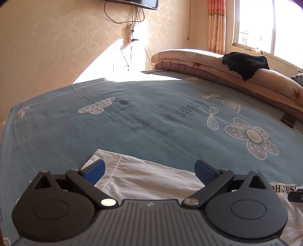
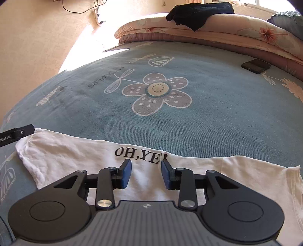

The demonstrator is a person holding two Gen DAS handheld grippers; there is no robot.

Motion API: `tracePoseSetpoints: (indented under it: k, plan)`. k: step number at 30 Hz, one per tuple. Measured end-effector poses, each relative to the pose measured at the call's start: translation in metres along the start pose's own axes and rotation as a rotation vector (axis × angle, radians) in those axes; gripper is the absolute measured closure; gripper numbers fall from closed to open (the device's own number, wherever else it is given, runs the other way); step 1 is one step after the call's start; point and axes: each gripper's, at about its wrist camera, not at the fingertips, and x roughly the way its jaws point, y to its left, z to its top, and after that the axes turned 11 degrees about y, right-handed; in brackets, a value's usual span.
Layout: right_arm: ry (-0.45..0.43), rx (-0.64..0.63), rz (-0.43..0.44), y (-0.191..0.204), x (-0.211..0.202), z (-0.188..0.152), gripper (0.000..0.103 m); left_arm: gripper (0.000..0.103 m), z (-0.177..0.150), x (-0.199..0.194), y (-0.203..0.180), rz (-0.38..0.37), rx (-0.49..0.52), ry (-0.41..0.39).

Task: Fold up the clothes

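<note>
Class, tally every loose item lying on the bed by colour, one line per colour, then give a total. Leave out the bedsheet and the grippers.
White: 1, the white printed T-shirt
Black: 2, the crumpled black garment and the flat black phone
Pink: 1, the folded pink floral quilt
Total: 4

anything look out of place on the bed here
Two things. A dark phone lies loose on the blue sheet beside the folded quilt. A black garment is slung untidily over that quilt, unfolded. The white t-shirt looks fine.
</note>
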Motion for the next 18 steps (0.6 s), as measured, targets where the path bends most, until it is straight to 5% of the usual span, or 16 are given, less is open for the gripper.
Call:
tracePoseSetpoints:
  k: [3,14,18]
  plan:
    - [-0.010,-0.010,-0.095,0.001,-0.038,-0.003,0.047,0.002,0.001,0.001,0.004,-0.006,-0.022,0.009]
    - [0.078,-0.009,-0.518,-0.013,-0.211,-0.072,0.018,0.002,-0.004,-0.001,-0.020,0.012,0.080,0.002]
    - [0.058,0.012,-0.579,-0.012,-0.243,-0.109,0.000,0.002,-0.007,-0.001,-0.032,0.024,0.132,0.005]
